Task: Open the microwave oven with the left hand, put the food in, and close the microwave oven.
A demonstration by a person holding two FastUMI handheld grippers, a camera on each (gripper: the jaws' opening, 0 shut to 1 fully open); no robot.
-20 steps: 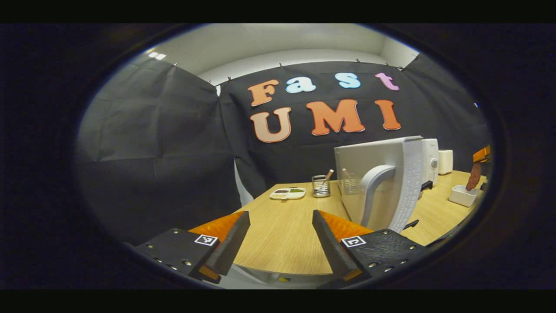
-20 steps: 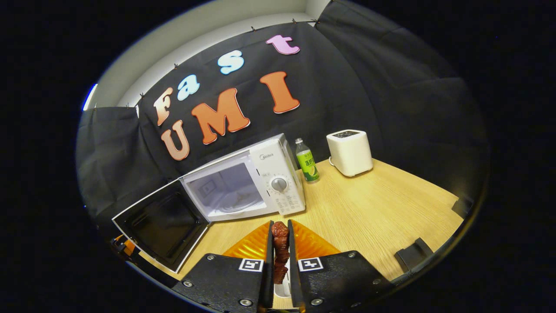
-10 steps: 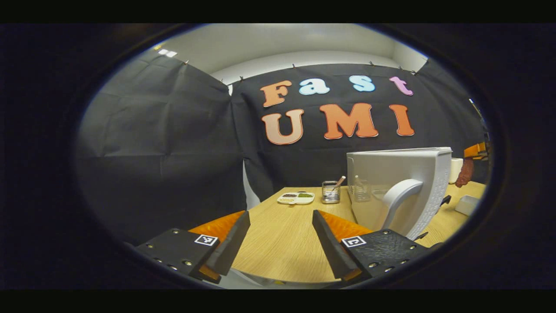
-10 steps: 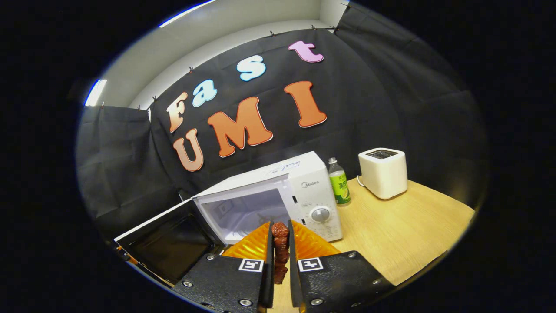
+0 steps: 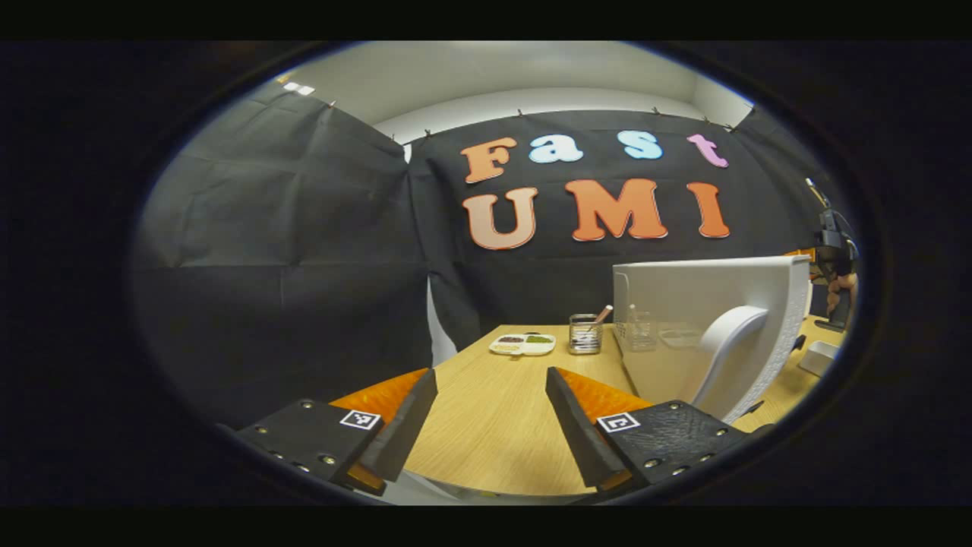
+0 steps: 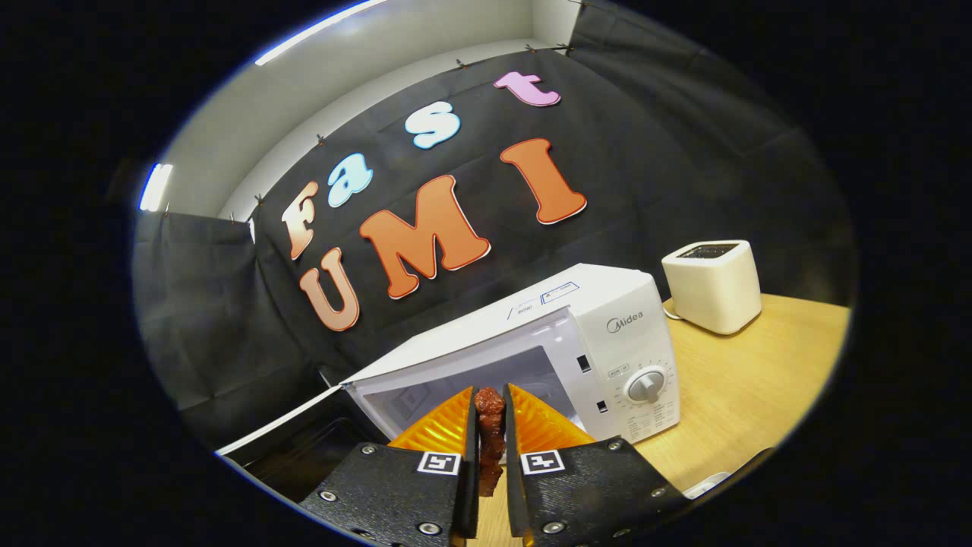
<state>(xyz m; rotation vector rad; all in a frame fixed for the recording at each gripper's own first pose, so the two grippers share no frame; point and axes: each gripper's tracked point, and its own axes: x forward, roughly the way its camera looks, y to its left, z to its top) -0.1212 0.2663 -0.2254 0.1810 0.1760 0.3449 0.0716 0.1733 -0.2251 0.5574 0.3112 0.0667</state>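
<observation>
On the left, the left gripper hangs over the near edge of the pale wooden table, its jaws wide apart and holding nothing. Beyond it on the table stand a small white divided dish and a wire-mesh cup with a stick in it, both well clear of the work. Just right of that gripper stands the white microwave door, swung fully open, its curved white handle close beside the right finger but not touching it.

In the right gripper view, the white microwave oven sits with its lit cavity facing the right gripper, whose jaws are clamped on a dark red-brown strip of meat held upright between them. The food is thus at the mouth of the cavity but, by my reading, not yet inside. To the right of the oven's round dial a cream-coloured toaster stands well apart.

The likely trouble lies in the entry. The strip stands tall between the fingers, so it could catch the cavity's upper lip if carried in too high, or the fingers could knock the front frame. Releasing it too near the sill may let it roll out onto the table. The left gripper is so near the handle that a stray nudge could swing the door in on the right one
</observation>
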